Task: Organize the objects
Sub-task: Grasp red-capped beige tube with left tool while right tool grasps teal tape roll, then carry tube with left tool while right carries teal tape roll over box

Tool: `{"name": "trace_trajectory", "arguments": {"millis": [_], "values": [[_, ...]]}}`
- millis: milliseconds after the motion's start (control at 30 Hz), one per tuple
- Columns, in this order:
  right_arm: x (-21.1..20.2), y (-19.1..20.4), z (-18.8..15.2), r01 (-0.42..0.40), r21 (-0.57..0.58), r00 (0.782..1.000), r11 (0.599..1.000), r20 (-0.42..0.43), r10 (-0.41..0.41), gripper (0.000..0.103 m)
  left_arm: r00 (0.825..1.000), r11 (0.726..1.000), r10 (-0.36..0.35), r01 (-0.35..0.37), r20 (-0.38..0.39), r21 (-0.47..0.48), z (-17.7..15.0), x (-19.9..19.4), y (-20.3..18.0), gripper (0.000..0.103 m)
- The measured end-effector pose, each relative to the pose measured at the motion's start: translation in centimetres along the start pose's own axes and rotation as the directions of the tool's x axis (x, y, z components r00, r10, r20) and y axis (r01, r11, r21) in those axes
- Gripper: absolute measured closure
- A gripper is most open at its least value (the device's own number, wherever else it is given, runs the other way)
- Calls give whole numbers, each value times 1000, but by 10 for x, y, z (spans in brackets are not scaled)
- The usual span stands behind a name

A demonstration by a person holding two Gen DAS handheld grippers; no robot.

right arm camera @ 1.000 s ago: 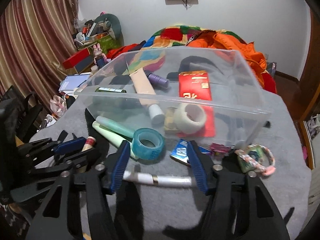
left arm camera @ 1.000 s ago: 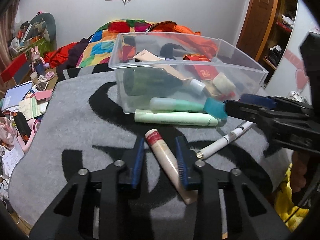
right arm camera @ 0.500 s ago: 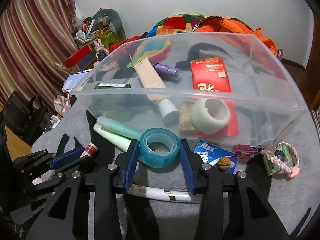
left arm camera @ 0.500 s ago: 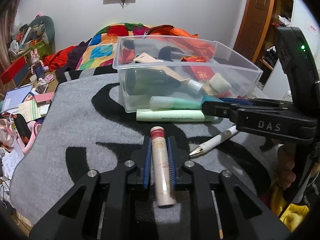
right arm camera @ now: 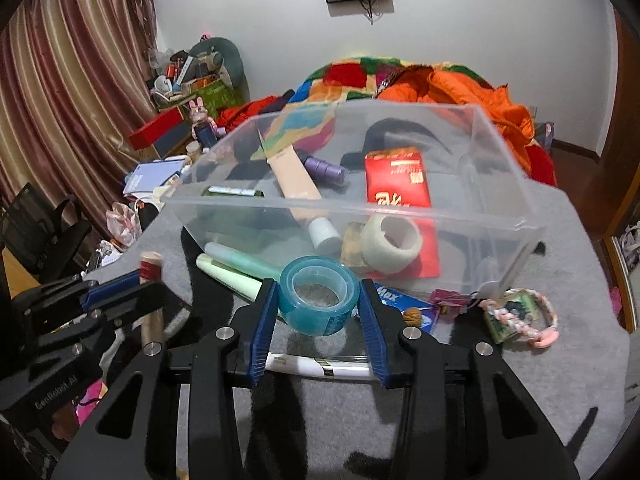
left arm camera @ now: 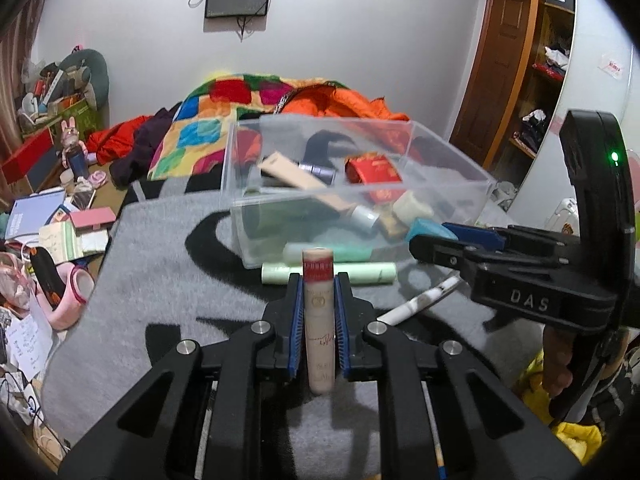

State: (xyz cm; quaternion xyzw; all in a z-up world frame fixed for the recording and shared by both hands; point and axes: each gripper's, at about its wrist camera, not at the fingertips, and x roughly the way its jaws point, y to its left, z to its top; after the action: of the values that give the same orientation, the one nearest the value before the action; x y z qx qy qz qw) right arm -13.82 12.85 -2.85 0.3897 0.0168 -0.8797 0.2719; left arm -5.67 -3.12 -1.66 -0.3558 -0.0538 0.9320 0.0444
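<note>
On the grey-and-black blanket point(right arm camera: 500, 400), near its front edge, I had my left gripper point(left arm camera: 318, 312) clamped narrow on a beige cosmetic tube point(left arm camera: 318, 320), its red-banded cap pointing away from me and lifted clear of the fabric. My right gripper point(right arm camera: 318, 312) was closed on a teal tape roll point(right arm camera: 318, 300), both blue pads pressed against its sides, the roll raised just in front of the clear plastic bin point(right arm camera: 400, 216). That bin sat toward the blanket's far edge and held a red packet point(right arm camera: 396, 180), a white tape roll point(right arm camera: 392, 244) and a large beige tube point(right arm camera: 296, 180). Two pale green tubes point(right arm camera: 236, 272) lay against the bin's near wall. A white pen point(right arm camera: 320, 368) lay on the blanket beneath my right gripper, and a braided bracelet point(right arm camera: 520, 316) rested near the bin's right corner.
</note>
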Motion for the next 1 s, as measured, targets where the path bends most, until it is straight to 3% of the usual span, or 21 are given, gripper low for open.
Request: {"name": "trace_trajectory", "arguments": {"millis": [1000], "values": [[-61,-14,41,39,15,978,999,203,-41,66,986,1000,-9,9,164,4,71,-28,-14,89]]}}
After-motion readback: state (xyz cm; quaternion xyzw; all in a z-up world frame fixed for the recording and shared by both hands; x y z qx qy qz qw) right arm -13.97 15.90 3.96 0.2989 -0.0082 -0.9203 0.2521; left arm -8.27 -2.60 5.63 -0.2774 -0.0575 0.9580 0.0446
